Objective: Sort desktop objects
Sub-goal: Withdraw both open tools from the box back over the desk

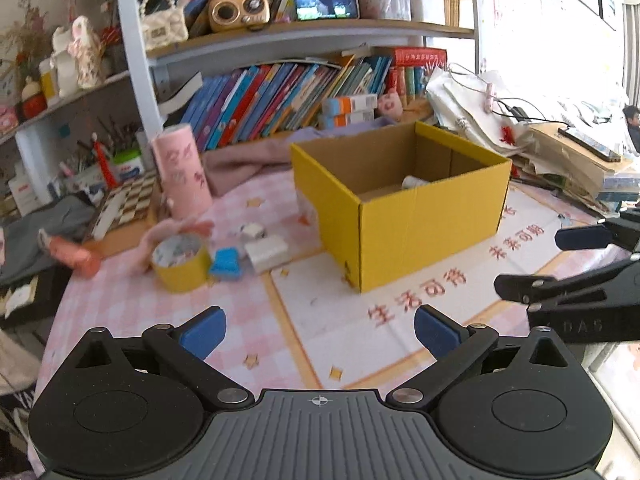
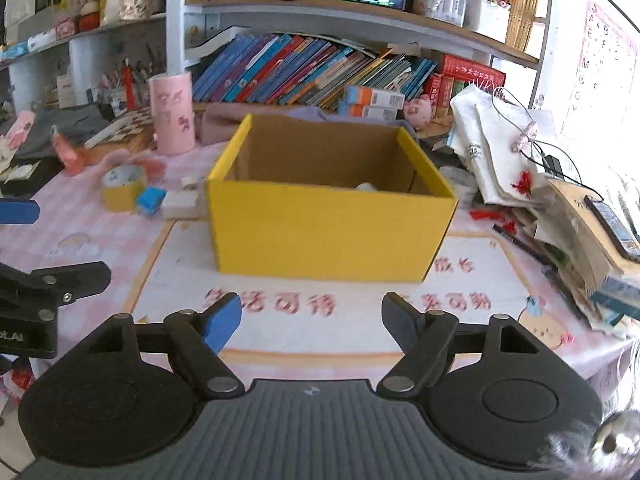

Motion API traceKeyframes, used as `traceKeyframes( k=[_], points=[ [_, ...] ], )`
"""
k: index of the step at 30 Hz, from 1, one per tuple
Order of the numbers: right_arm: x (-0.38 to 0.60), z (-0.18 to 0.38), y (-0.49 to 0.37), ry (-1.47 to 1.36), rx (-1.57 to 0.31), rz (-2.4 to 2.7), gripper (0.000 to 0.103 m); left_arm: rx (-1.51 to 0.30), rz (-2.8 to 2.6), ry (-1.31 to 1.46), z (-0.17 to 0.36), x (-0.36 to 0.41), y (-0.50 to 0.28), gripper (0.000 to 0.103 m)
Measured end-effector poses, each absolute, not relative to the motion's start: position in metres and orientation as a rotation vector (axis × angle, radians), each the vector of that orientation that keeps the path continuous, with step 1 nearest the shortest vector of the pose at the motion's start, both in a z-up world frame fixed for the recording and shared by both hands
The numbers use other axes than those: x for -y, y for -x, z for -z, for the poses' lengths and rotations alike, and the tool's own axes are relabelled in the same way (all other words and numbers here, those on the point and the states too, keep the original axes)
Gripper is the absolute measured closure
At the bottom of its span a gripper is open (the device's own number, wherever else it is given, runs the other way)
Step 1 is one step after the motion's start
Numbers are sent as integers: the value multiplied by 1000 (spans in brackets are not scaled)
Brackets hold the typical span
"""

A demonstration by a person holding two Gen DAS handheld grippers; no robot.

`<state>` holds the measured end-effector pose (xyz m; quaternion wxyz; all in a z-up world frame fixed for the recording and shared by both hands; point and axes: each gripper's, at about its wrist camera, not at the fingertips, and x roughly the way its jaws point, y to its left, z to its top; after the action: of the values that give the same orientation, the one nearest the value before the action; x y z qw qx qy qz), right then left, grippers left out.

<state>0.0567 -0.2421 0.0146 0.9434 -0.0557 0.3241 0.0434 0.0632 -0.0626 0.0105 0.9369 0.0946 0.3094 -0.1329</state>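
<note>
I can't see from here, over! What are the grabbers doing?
Left gripper open, empty. Right gripper open, empty. Yellow box ahead, one white thing inside. Tape roll still out.

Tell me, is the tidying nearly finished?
Not yet. One white thing already lies in the yellow box. Both the left gripper and right gripper are open and empty. The tape roll, blue thing and white block are on the table.

The tape roll [image 1: 181,261] lies left of the box [image 1: 400,200], books [image 1: 280,100] behind.
</note>
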Motion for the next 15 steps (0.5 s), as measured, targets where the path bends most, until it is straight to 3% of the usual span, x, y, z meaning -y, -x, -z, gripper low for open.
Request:
traceKeyframes(
  k=[9,15],
  points=[
    [204,1,-30,109,-705,-103,24,-662,264,-192,-1,33,-41,1],
    [184,8,-24,113,-728,-57,17,-691,255,-197,4,13,-35,1]
  ],
)
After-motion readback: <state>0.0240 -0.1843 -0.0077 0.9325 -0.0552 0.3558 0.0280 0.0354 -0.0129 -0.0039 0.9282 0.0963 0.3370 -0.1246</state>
